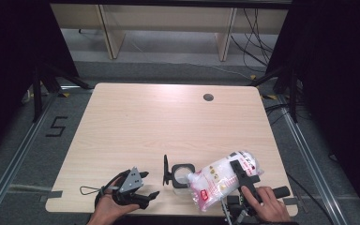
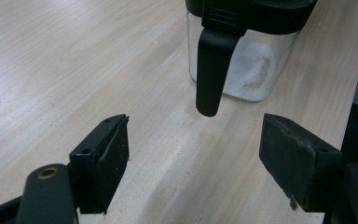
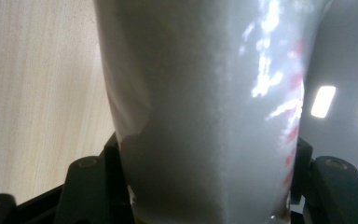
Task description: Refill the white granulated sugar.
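Note:
A clear plastic bag of white grains with red print (image 1: 220, 180) (image 3: 205, 116) hangs tilted, its left end over a small clear container (image 1: 183, 174) (image 2: 256, 70) near the table's front edge. My right gripper (image 1: 242, 174) (image 3: 205, 196) is shut on the bag, a jaw on each side. The container holds a little white powder. Its black flip lid (image 1: 165, 171) stands raised, and the lid's tab (image 2: 212, 70) hangs toward my left gripper (image 1: 149, 184) (image 2: 196, 140). That gripper is open and empty, resting low just left of the container.
The wooden table (image 1: 145, 122) has a round cable hole (image 1: 208, 97) at its far right. Behind it stand desk legs (image 1: 107, 33) and loose cables (image 1: 258, 42) on the floor. Black stand legs (image 1: 47, 79) flank both sides.

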Available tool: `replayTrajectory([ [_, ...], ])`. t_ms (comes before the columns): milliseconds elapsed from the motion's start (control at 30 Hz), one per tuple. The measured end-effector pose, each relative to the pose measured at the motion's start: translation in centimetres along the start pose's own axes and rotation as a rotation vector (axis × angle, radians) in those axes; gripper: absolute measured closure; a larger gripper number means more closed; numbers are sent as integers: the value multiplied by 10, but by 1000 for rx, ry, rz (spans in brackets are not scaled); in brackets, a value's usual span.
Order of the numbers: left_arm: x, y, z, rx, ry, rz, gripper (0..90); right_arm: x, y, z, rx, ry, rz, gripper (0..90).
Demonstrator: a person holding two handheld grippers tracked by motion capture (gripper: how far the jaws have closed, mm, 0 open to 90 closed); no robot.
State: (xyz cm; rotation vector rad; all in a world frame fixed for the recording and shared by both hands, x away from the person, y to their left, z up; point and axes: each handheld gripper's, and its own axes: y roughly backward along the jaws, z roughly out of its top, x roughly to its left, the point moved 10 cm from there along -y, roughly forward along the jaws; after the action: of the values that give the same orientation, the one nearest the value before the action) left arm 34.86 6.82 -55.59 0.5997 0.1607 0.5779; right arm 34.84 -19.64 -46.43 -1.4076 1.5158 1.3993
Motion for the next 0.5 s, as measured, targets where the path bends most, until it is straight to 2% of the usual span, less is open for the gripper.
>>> replayTrajectory([
  [200,0,0,0,2,1,-6,237,0,0,0,-4,5,0,405],
  [300,0,0,0,0,-6,-2,237,0,0,0,-3,5,0,405],
  [333,1,1,-1,14,-22,-2,237,0,0,0,-5,4,0,405],
  [400,0,0,-1,4,0,-3,237,-1,0,0,0,7,-2,405],
  [467,0,0,0,3,-1,-4,237,0,0,0,1,-16,-3,405],
  [500,0,0,0,3,-1,-4,237,0,0,0,-3,1,-1,405],
])
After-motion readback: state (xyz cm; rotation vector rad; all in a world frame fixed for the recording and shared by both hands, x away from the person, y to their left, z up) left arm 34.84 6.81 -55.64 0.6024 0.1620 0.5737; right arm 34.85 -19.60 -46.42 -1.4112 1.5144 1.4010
